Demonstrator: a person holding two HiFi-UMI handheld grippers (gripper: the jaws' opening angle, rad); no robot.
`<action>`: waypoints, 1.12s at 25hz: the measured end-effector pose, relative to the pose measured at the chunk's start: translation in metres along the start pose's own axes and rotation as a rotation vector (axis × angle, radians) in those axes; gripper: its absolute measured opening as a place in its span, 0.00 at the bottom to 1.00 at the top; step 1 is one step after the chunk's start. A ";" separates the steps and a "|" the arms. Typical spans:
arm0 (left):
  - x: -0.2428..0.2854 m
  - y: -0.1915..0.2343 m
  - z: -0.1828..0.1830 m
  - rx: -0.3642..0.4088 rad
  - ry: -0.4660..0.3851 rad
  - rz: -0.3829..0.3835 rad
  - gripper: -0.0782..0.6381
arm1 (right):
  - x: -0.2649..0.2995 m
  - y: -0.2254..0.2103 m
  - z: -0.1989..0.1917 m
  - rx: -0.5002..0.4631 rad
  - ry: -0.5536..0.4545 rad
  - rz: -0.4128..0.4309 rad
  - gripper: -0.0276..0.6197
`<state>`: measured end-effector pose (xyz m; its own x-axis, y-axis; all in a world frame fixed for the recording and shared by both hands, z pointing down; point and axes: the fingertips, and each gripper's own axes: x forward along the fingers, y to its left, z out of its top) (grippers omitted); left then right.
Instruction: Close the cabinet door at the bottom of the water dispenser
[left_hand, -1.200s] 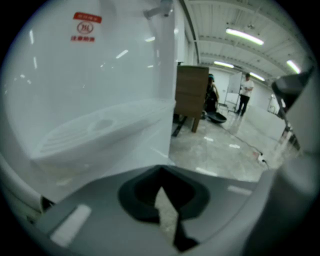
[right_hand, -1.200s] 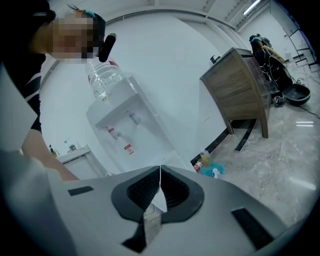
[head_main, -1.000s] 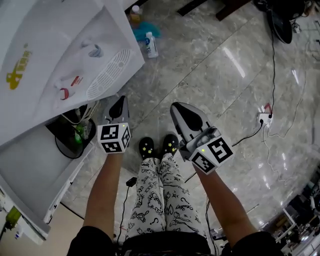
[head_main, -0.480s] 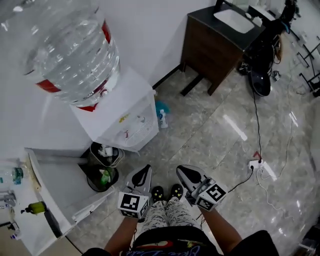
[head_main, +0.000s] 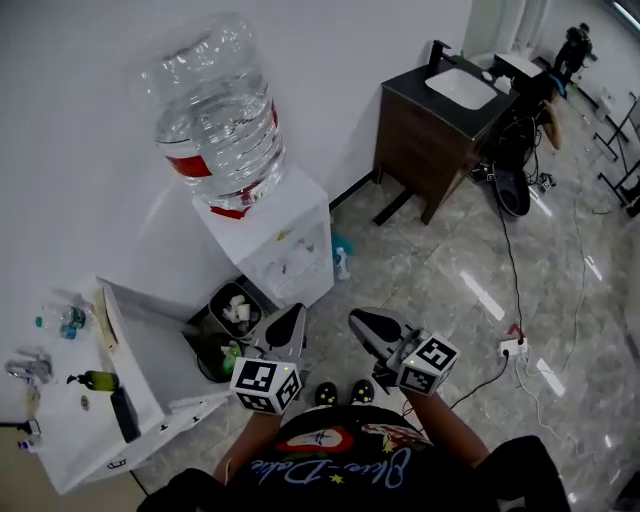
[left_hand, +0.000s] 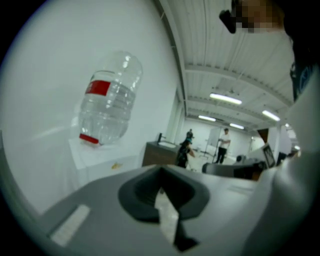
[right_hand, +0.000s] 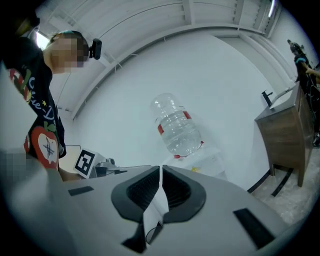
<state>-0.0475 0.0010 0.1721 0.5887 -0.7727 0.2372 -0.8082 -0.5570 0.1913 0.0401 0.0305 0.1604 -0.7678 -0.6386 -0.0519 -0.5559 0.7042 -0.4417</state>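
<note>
The white water dispenser (head_main: 285, 250) stands against the wall with a clear bottle (head_main: 215, 110) upside down on top. Its lower front is seen from above, and I cannot make out the cabinet door there. My left gripper (head_main: 292, 322) and right gripper (head_main: 360, 322) are held close to the body, about a step short of the dispenser, both shut with nothing between the jaws. The left gripper view shows the bottle (left_hand: 107, 102) ahead and to the left beyond the closed left gripper (left_hand: 161, 187). In the right gripper view the bottle (right_hand: 176, 125) rises above the closed right gripper (right_hand: 160, 172).
A black waste bin (head_main: 225, 310) with litter sits left of the dispenser, beside a white table (head_main: 130, 380). A small bottle (head_main: 342, 262) stands on the floor at the dispenser's right. Further right are a dark wooden washbasin cabinet (head_main: 440, 120), a power strip (head_main: 512, 347) and cables.
The head view has lifted from the feet and floor to take in the whole dispenser and room. Both grippers stay shut, side by side in front of the body.
</note>
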 end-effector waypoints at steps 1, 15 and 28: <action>-0.004 -0.003 0.011 0.019 -0.027 -0.009 0.10 | 0.002 0.005 0.003 -0.016 0.006 0.017 0.07; -0.037 -0.037 0.004 0.060 -0.061 -0.056 0.10 | -0.009 0.047 0.000 -0.047 0.075 0.102 0.07; -0.047 -0.043 0.006 0.083 -0.030 -0.073 0.11 | -0.015 0.057 0.003 -0.060 0.076 0.119 0.07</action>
<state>-0.0401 0.0595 0.1471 0.6462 -0.7373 0.1972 -0.7626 -0.6342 0.1275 0.0207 0.0796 0.1334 -0.8502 -0.5255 -0.0316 -0.4757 0.7924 -0.3819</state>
